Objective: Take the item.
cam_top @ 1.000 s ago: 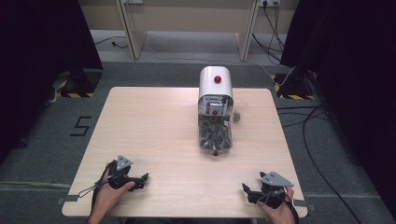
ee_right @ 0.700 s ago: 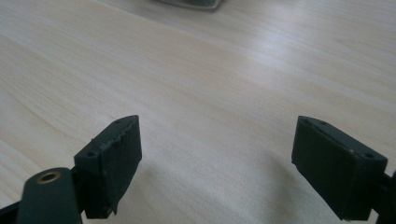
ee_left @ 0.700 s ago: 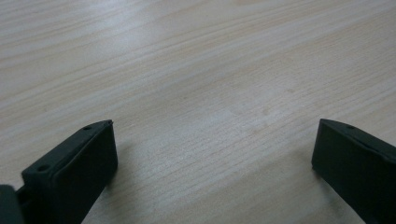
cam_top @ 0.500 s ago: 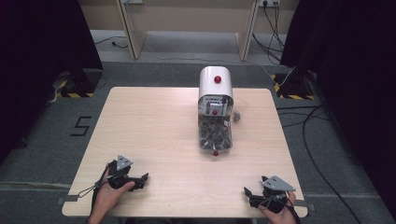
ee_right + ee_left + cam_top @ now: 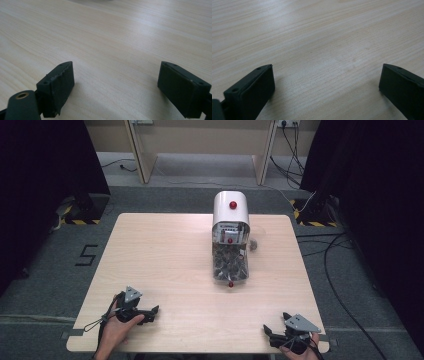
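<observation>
Left gripper view looks along the left gripper's [image 5: 325,82] two black fingers [image 5: 252,92], spread wide over bare pale wood, holding nothing. The right gripper [image 5: 116,86] has its fingers [image 5: 58,87] spread just as wide above the same grain, empty too. In the high view, the left gripper [image 5: 150,312] sits low at the near left corner of the surface [image 5: 150,255], the right gripper [image 5: 270,335] at the near right edge, each in a hand. Well away from both, past the middle, stands a white round-topped machine [image 5: 231,210] with a red knob [image 5: 233,204], and a clear container [image 5: 230,265] of dark small pieces runs forward from it.
</observation>
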### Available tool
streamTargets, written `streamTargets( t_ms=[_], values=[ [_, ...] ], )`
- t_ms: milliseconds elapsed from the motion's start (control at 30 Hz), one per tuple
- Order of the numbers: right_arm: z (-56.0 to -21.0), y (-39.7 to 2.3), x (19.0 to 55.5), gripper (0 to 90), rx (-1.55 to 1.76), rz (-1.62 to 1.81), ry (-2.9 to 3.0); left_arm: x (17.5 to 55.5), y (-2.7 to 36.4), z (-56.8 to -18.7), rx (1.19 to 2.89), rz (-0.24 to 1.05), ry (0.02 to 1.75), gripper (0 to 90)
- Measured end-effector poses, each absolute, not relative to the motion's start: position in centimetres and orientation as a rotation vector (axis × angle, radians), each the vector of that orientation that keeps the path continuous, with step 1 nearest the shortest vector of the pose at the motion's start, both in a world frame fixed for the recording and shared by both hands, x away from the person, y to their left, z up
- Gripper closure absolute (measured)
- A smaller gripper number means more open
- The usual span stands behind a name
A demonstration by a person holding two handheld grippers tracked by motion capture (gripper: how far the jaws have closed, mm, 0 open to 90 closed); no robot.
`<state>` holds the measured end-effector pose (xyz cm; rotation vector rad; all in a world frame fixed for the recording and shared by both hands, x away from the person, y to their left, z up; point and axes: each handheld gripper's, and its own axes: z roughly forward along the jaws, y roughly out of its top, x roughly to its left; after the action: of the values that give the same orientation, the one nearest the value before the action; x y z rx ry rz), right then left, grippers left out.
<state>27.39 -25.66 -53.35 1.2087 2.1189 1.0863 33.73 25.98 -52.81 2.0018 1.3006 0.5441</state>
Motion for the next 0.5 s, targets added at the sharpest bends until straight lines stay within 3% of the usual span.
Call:
streamTargets(
  t_ms=[500],
  values=[
    [-53.8, -26.1, 26.3, 14.4, 1.200, 1.125, 2.079, 33.7, 26.0, -52.8, 2.002, 0.544, 1.301, 0.0]
  ],
)
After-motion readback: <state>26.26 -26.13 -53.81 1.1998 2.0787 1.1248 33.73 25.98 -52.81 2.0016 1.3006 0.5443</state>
